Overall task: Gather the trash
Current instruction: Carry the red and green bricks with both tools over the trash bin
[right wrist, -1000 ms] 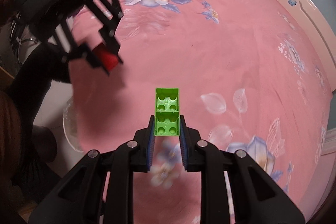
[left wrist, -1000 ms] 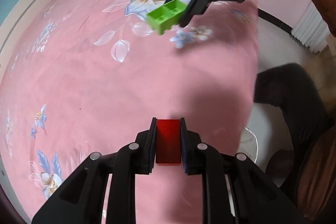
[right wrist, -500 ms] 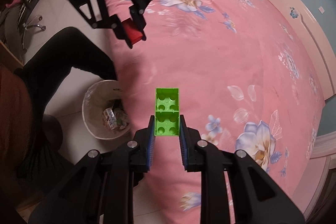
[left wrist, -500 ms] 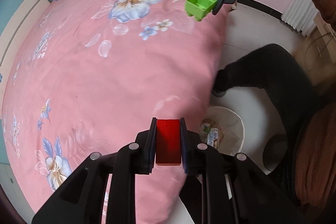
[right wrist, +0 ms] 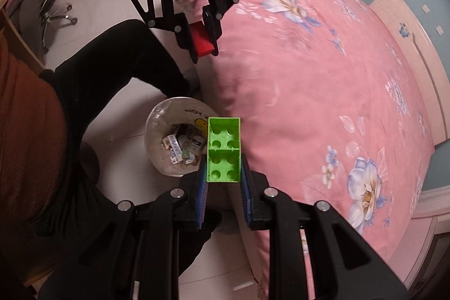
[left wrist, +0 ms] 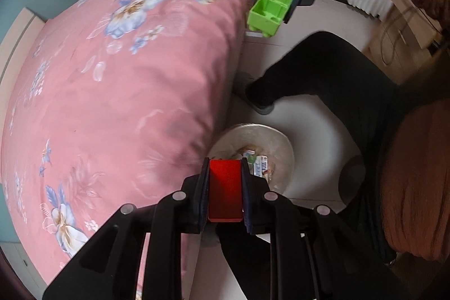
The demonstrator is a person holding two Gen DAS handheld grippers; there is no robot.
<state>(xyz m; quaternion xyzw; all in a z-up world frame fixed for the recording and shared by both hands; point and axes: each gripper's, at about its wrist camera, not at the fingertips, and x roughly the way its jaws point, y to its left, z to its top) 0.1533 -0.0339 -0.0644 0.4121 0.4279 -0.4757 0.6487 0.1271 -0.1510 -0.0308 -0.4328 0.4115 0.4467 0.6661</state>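
The left gripper grasps a red block at lower centre, above the trash bin; the right gripper grasps a green block, beside the pink bed

Colours of a bedroom scene seen from two handheld grippers

A bright red block sits between the black left gripper's blue pads; a lime green block with round holes sits in the black right gripper. On the left lies a pink bedspread printed with blue, white and tan flowers. Near it stands a pale, translucent bin holding white and blue packets. The person wears black trousers and a rust-brown top.
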